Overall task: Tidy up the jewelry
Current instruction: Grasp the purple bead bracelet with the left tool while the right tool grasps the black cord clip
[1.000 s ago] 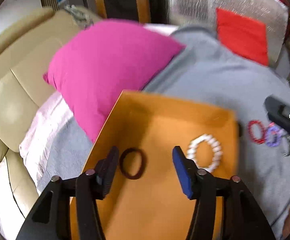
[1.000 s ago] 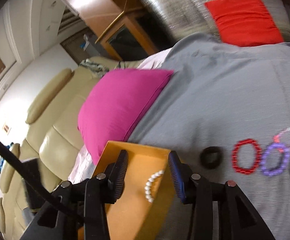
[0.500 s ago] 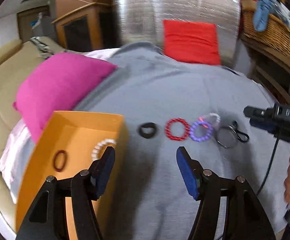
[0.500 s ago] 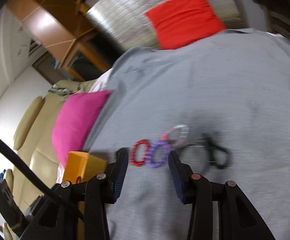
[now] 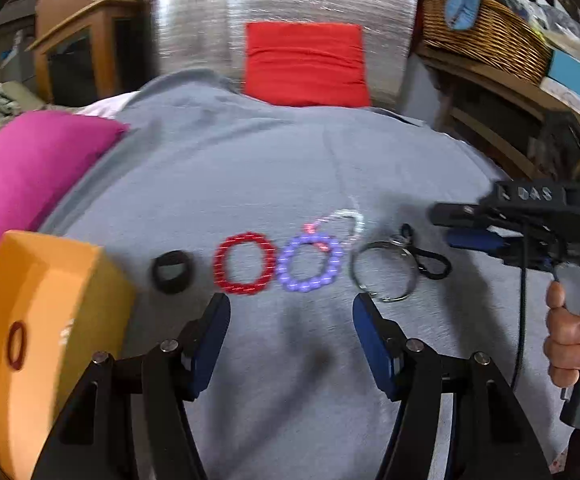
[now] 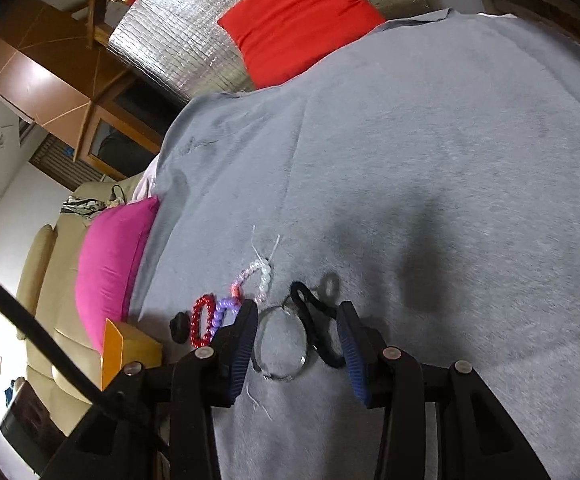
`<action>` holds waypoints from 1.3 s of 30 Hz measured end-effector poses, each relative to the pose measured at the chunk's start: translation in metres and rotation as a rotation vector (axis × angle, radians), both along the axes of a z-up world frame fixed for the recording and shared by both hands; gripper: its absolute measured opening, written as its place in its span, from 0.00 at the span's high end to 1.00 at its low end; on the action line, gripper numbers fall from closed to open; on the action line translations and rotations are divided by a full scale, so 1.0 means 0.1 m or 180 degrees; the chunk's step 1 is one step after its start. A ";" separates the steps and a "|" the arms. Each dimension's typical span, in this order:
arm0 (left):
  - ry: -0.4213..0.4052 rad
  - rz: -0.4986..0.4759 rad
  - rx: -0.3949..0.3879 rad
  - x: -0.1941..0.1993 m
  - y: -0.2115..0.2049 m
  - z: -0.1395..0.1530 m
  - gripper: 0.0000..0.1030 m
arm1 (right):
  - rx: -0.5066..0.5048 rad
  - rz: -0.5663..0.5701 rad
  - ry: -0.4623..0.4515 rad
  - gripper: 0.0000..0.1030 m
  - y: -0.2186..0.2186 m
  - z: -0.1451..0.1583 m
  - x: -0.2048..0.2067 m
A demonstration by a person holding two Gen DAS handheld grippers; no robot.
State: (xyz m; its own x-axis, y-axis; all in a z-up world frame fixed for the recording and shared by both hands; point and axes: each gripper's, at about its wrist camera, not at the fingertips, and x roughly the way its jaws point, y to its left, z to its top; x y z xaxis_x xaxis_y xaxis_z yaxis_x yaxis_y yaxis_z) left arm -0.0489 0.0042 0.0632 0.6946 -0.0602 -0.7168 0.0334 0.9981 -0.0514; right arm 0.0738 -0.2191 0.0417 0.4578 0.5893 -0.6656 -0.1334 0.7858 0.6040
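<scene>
A row of jewellery lies on the grey cloth (image 5: 290,168): a black ring (image 5: 171,288), a red bead bracelet (image 5: 245,289), a purple bead bracelet (image 5: 306,287), a pink-and-white bracelet (image 5: 356,220), a silver hoop (image 5: 354,272) and a black loop (image 5: 434,276). My left gripper (image 5: 290,312) hangs open and empty just short of the red and purple bracelets. My right gripper (image 6: 298,332) is open low over the silver hoop (image 6: 281,378) and black loop (image 6: 314,320), which lie between its fingers without being pressed. The orange box (image 5: 49,320) at left holds a dark red ring (image 5: 15,367).
A pink cushion (image 5: 29,168) lies behind the box and a red cushion (image 5: 306,64) leans on silver foil at the back. A wicker basket (image 5: 482,36) sits on shelves at right. A hand (image 5: 570,340) holds the right gripper's handle (image 5: 530,208). A beige sofa (image 6: 49,280) flanks the cloth.
Both grippers have swung away from the orange box toward the row of jewellery. The right gripper has come down so the silver hoop and black loop now lie between its fingers.
</scene>
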 end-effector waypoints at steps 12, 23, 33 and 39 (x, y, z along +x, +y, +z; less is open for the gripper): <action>0.0228 -0.0507 -0.0256 0.51 -0.05 -0.28 0.60 | -0.0288 -0.0072 0.0135 0.81 0.28 -0.27 0.20; 0.0407 -0.0747 -0.0385 0.55 -0.04 -0.36 0.95 | -0.0196 -0.0172 0.0048 0.93 0.14 -0.17 0.14; 0.0132 -0.0700 -0.0278 0.42 -0.08 -0.20 0.84 | -0.0039 -0.0189 0.0071 0.93 0.05 -0.11 0.02; 0.0211 -0.0696 -0.0090 0.60 -0.18 -0.38 0.54 | -0.0097 -0.0176 0.0103 0.93 0.07 -0.16 0.01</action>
State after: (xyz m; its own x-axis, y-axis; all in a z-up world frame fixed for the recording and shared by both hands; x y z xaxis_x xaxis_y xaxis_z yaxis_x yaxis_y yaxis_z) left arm 0.0106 -0.0140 0.0251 0.6142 -0.2250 -0.7564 0.2445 0.9656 -0.0887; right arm 0.0750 -0.2126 0.0257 0.4671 0.5430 -0.6978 -0.0701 0.8095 0.5829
